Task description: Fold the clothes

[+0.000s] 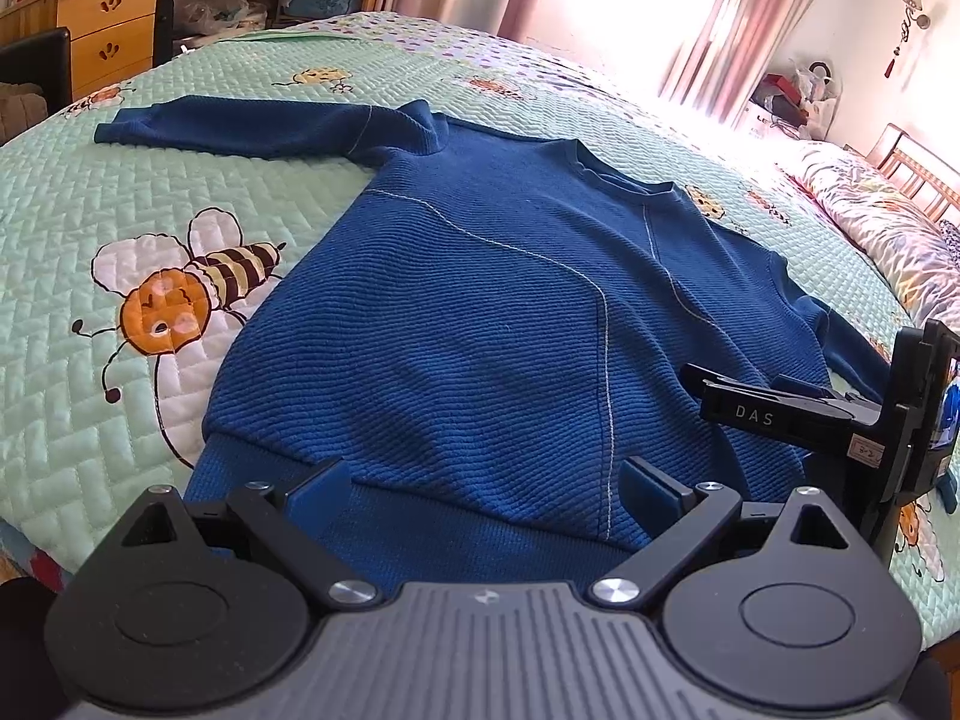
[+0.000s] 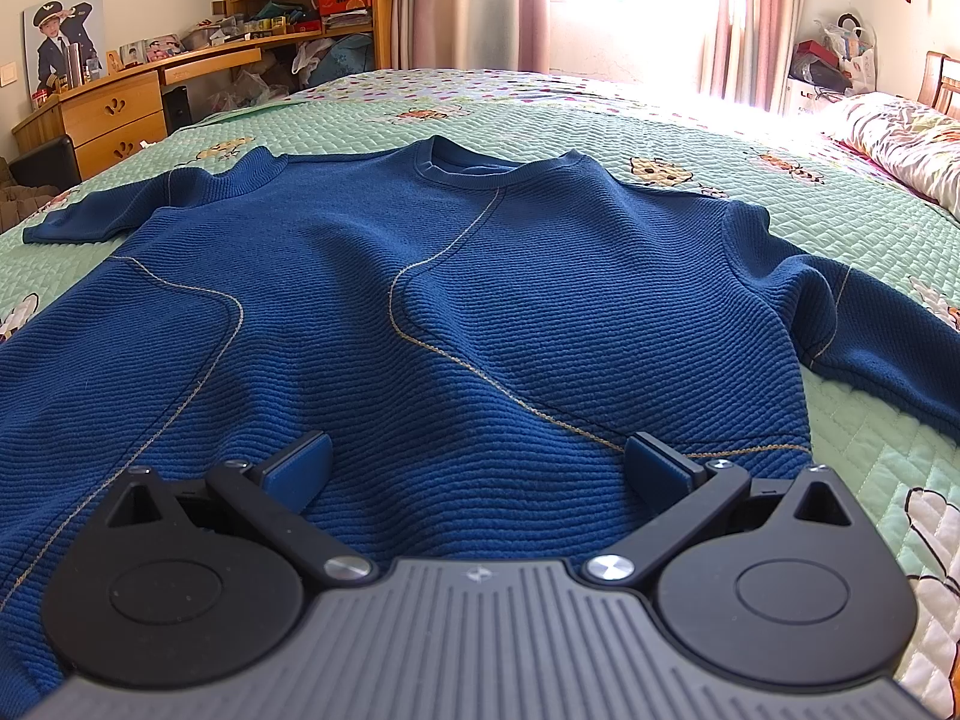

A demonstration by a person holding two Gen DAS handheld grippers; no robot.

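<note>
Blue ribbed long-sleeved sweater (image 1: pixel 480 276) with pale stitched seams lies spread flat on the mint-green quilted bedspread with bee prints (image 1: pixel 78 228); in the left wrist view the left hand-held gripper (image 1: pixel 486 480) hovers over its hem with jaws wide apart and empty, and the right hand-held gripper (image 1: pixel 720 396) shows at the sweater's right edge. In the right wrist view the same sweater (image 2: pixel 480 276) fills the bedspread (image 2: pixel 852 204), and the right hand-held gripper (image 2: pixel 480 468) sits above the hem, jaws spread, gripping nothing.
</note>
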